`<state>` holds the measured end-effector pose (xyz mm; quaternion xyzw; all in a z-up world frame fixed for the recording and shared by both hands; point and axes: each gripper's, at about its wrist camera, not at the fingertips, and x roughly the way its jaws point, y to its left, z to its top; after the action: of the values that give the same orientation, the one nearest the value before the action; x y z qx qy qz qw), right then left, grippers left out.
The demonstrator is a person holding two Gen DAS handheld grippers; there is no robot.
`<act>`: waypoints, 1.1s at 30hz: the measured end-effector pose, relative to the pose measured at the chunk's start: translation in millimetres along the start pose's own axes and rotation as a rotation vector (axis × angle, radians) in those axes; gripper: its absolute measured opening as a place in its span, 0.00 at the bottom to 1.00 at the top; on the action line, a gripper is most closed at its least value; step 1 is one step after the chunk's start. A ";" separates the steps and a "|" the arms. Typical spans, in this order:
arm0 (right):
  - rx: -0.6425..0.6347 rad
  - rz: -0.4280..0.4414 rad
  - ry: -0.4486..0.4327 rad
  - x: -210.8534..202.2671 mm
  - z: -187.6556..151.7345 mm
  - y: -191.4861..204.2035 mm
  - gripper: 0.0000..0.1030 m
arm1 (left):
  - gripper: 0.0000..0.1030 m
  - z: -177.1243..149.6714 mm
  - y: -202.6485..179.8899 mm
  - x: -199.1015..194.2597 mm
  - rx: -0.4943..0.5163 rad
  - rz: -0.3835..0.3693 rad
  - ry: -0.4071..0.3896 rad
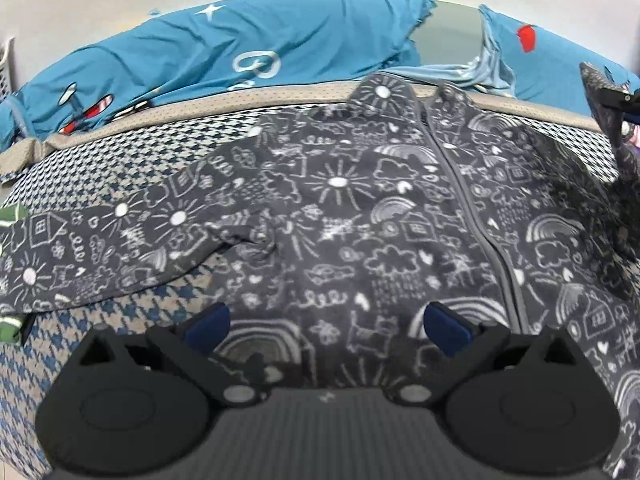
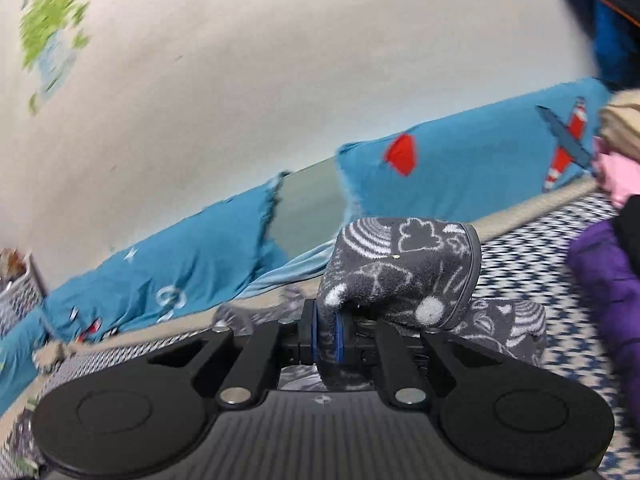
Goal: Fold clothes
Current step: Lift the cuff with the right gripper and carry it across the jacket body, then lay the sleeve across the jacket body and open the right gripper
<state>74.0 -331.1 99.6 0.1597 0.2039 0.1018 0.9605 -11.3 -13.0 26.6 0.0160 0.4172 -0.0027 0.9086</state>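
- Our right tongs (image 2: 328,338) are pressed together on a sleeve (image 2: 400,276) of the grey fleece suit, the cloth bunched between the blue pads and standing up just ahead of them.
- Our left tongs (image 1: 326,326) are spread wide and hold nothing; they hang just over the body of the suit (image 1: 360,220), with one pad to each side of a printed rainbow.
- The suit lies flat and face up on the checked bed cover (image 1: 120,320) in front of the left tongs, zip (image 1: 476,200) running away from us, its other sleeve (image 1: 100,236) stretched out to the left.
- At the far right of the left view we see the lifted sleeve and the right tongs (image 1: 618,98) raised above the cover.
- Beyond the suit sits a tan edge strip, then blue printed bedding (image 1: 200,52) against the wall.
- To the right of the right tongs lie a purple garment (image 2: 600,280) and a stack of folded clothes (image 2: 622,148).
- Risk, as we judge it: with nothing pinning the body, carrying the sleeve across could drag the whole suit and skew the fold.
- The pinch takes a thick wad of fleece, so it might slip out mid-swing.
- A wide sweep to the right might brush the purple garment.
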 end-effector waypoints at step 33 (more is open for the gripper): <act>-0.496 0.390 0.280 65.6 -113.8 150.6 0.27 | 1.00 -1.8 79.8 -9.2 -0.265 0.163 -0.005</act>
<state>64.8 -144.1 30.0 -0.0583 0.2683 0.3508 0.8953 -17.2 66.8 34.6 -0.0704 0.4092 0.1260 0.9010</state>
